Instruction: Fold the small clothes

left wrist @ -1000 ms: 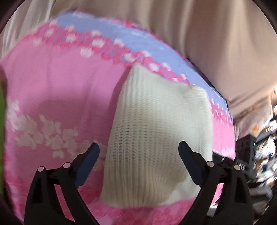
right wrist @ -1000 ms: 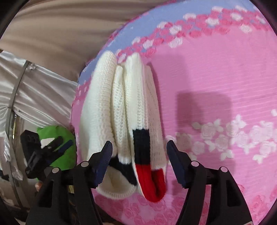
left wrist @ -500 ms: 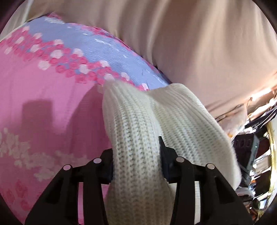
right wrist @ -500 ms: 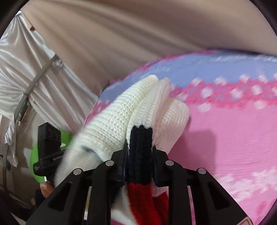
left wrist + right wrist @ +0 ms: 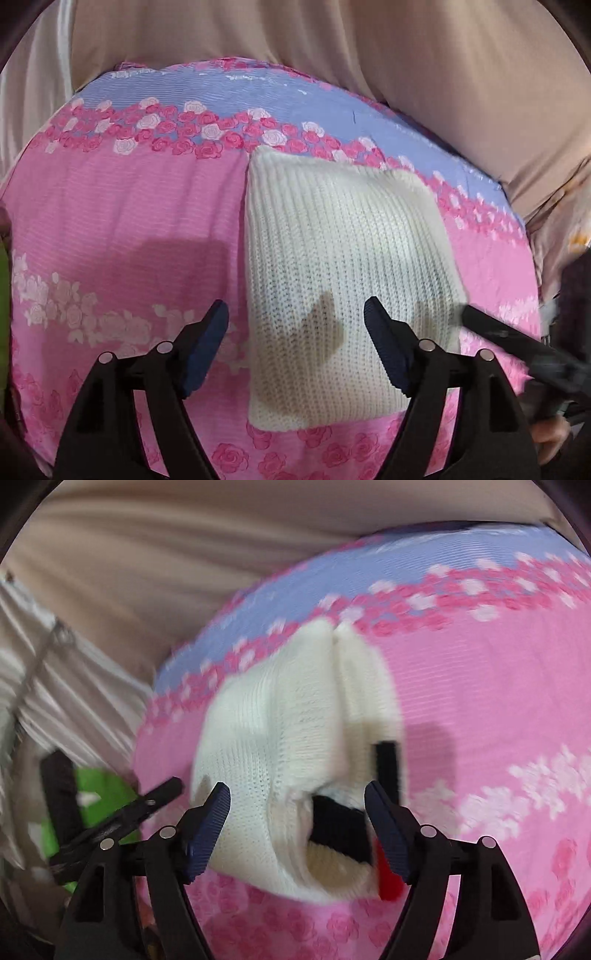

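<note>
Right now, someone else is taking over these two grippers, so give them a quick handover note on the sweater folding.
Left gripper: open, jaws just opened, holding nothing, above the near end of the folded sweater.
Right gripper: open, jaws just opened, nothing gripped, over the sweater's striped end.
Sweater: lying folded in a compact block on the pink floral bedsheet.
Done: the fold looks laid down and released.
Left: probably tidy the bulging striped end; picture is blurred there.

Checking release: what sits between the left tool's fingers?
In the left wrist view, the left tool has just opened; between its fingers lies the folded white knit, unpinched.
</note>
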Demonstrator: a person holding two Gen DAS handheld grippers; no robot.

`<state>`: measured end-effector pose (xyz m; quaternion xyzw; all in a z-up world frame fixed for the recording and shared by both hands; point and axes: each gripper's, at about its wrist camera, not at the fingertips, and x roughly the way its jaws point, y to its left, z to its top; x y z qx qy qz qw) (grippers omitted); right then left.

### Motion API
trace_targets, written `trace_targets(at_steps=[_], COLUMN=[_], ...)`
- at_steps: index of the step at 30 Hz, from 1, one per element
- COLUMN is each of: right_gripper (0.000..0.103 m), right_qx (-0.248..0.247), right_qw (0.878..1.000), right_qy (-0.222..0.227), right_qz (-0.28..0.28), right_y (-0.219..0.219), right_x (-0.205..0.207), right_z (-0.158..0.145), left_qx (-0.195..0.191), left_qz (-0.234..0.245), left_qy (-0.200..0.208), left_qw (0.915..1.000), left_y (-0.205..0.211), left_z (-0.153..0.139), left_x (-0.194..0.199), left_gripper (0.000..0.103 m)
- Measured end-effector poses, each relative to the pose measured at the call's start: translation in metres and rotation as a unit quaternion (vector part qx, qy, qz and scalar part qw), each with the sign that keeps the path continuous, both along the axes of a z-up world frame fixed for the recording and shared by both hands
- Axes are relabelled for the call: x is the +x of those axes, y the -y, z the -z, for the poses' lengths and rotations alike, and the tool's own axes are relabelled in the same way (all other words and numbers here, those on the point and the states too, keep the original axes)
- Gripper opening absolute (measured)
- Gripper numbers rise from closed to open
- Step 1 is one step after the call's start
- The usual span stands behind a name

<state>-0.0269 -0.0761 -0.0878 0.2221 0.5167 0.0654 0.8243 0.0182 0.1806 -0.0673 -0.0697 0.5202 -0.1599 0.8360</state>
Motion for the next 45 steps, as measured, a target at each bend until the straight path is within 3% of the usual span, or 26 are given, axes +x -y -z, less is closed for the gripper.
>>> trace_targets(at_steps=[1,2,4,6,8,10,11,13,15,18,20,24,30,32,35,45], right_gripper=[0.037,0.01,0.009,0.009,0.009,0.011,0.008,0.009,0.016,0.019,0.019,0.019,0.024,0.04,0.047,0.049], right_qx=[-0.015,-0.026,-0.01,-0.046,-0.052,-0.068,-0.041,-0.014,-0.018,-0.087,-0.128,-0.156,-0.16,-0.166,-0.166,-0.192], right_qw=[1.0,0.999,1.0,0.996,0.997,0.997,0.999,0.999,0.998,0.993,0.991,0.987,0.985,0.982,0.98,0.976], right_qy=[-0.015,-0.032,0.025,0.073,0.057,-0.022,-0.033,-0.026,0.004,0.05,0.039,-0.041,0.027,0.042,0.053,0.05], right_qz=[-0.011,-0.015,-0.002,-0.005,0.003,0.002,0.005,0.032,0.061,0.056,0.031,0.015,0.062,0.077,0.099,0.095], right_y=[-0.007,-0.012,-0.012,-0.016,-0.012,-0.006,0.0,0.007,0.007,-0.011,-0.027,-0.035,-0.047,-0.051,-0.056,-0.072], right_x=[0.004,0.012,0.001,-0.018,-0.024,-0.016,-0.016,-0.02,-0.029,-0.04,-0.036,-0.02,-0.039,-0.048,-0.063,-0.081], right_z=[0.009,0.012,-0.02,-0.052,-0.04,0.02,0.044,0.033,0.002,-0.034,-0.026,0.035,-0.026,-0.036,-0.04,-0.039], left_qx=[0.006,0.013,0.019,0.034,0.054,0.069,0.072,0.071,0.07,0.083,0.091,0.106,0.131,0.137,0.141,0.151], left_qz=[0.002,0.002,0.007,0.008,0.013,0.01,0.007,0.0,-0.002,0.002,0.006,0.012,0.012,0.011,0.013,0.013], left_qy=[0.0,0.001,0.01,0.016,0.0,-0.025,-0.039,-0.05,-0.043,-0.024,-0.012,0.009,0.056,0.066,0.081,0.09], left_qw=[1.0,0.9999,0.9997,0.9993,0.9984,0.9972,0.9966,0.9962,0.9966,0.9963,0.9957,0.9942,0.9897,0.9882,0.9866,0.9843], left_y=[0.003,0.005,0.006,0.005,0.008,0.009,0.008,0.005,0.003,0.005,0.009,0.02,0.031,0.035,0.041,0.046], left_z=[0.0,-0.001,-0.006,-0.004,0.012,0.031,0.041,0.046,0.041,0.031,0.024,0.014,-0.002,-0.003,-0.005,-0.006], left_x=[-0.002,-0.005,-0.008,-0.014,-0.013,-0.011,-0.01,-0.01,-0.015,-0.019,-0.021,-0.023,-0.034,-0.038,-0.046,-0.061], left_gripper=[0.073,0.073,0.073,0.073,0.073,0.073,0.073,0.073,0.073,0.073,0.073,0.073,0.084,0.085,0.085,0.085])
